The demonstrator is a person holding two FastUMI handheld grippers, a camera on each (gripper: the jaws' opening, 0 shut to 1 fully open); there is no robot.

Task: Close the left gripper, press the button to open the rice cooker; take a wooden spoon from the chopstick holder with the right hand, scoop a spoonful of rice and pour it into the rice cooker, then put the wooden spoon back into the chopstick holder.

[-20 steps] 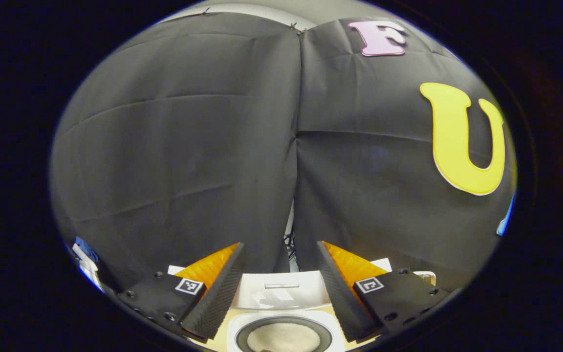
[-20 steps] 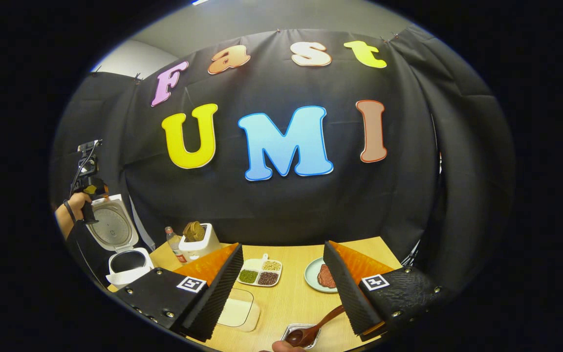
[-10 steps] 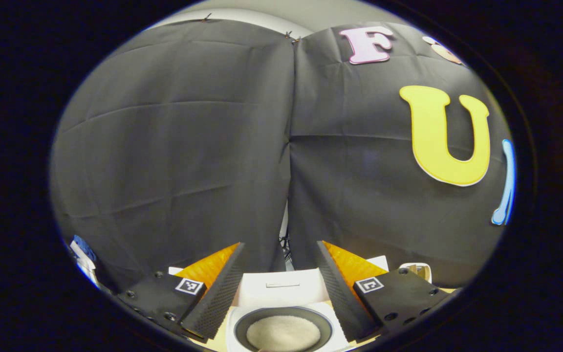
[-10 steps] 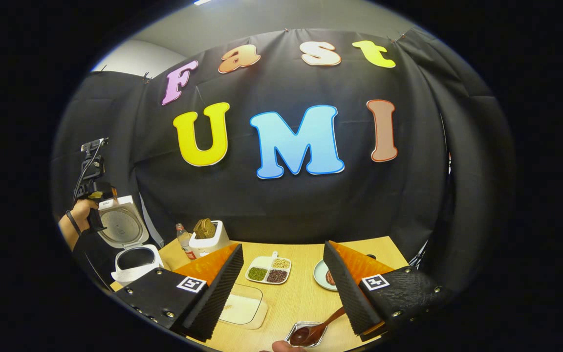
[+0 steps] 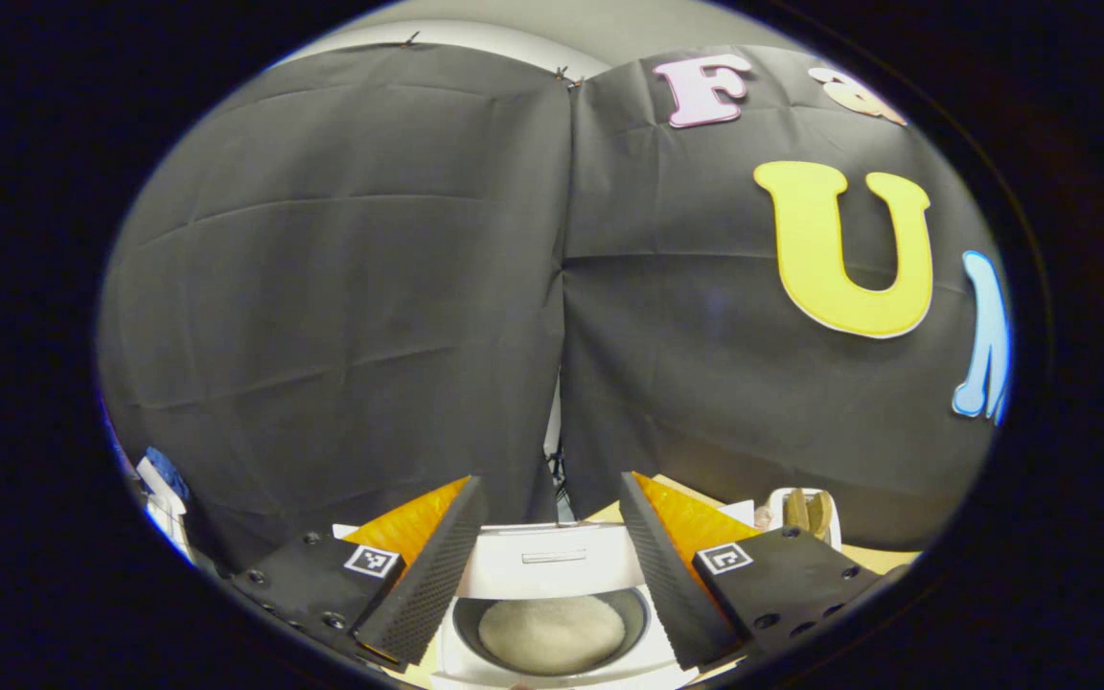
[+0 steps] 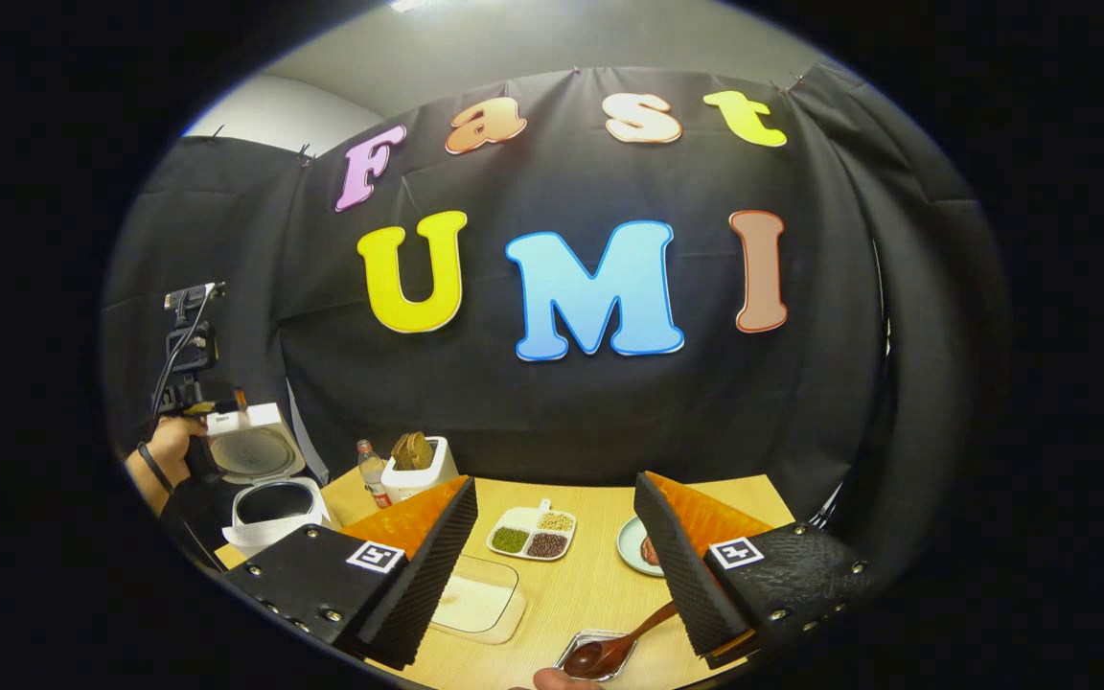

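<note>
One worktop [image 6: 600,585] carries one open rice cooker [image 6: 269,479] at its left edge, one chopstick holder [image 6: 418,470] and one wooden spoon [image 6: 624,642], handle slanting up-right against my right hand-held gripper [image 6: 552,565], fingers apart. My left hand-held gripper [image 5: 547,565] hovers open over the cooker.

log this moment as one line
lid: open | rice cooker: rice inside | left gripper: open above it | right gripper: open, empty | wooden spoon: on table

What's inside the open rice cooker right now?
The rice cooker has its lid up, and its dark inner pot holds a low mound of white rice. The pot's bottom under the rice is covered.
</note>
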